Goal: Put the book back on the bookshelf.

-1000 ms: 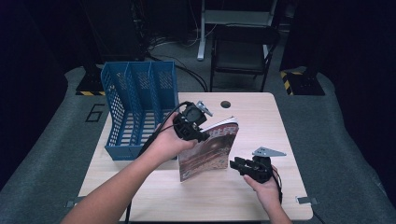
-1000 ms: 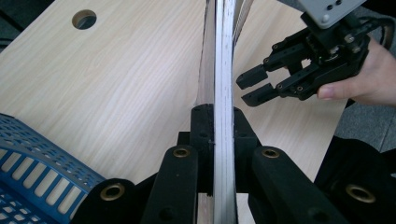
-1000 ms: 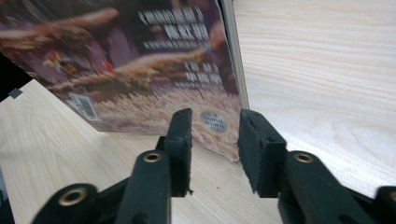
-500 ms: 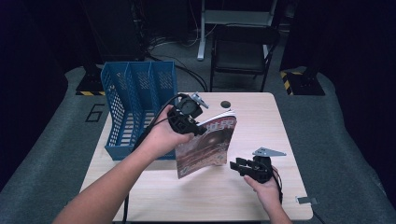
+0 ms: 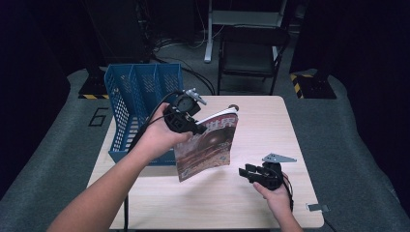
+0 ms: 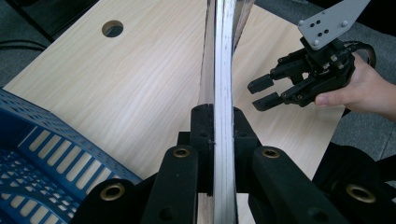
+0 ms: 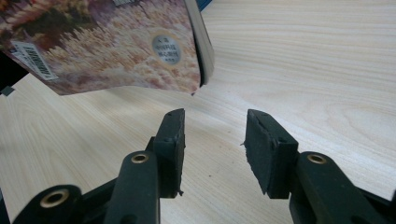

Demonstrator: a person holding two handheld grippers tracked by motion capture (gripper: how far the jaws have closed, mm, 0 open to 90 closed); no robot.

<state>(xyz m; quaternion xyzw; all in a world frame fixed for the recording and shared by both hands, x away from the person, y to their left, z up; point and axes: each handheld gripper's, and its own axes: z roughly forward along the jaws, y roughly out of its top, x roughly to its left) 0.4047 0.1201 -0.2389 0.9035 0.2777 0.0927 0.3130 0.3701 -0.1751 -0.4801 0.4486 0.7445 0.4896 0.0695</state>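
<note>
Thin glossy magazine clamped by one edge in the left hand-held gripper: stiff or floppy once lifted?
Probably floppy: the thin glossy magazine hangs off the wooden table from the left hand-held gripper, its pages fanning apart beyond the pads. Likely light, since one edge pinch carries it. The shiny cover may slip, though the jaws are shut flat on the stack.

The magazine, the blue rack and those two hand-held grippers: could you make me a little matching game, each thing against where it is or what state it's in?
Things:
1. magazine
2. blue rack
3. left hand-held gripper
4. right hand-held gripper

States:
A. jaws apart, nothing between them
B. stands at the table's left edge
C. clamped on a magazine's edge
D. hangs in the air above the table

Pairs: 1-D, 2-B, 3-C, 4-A
</note>
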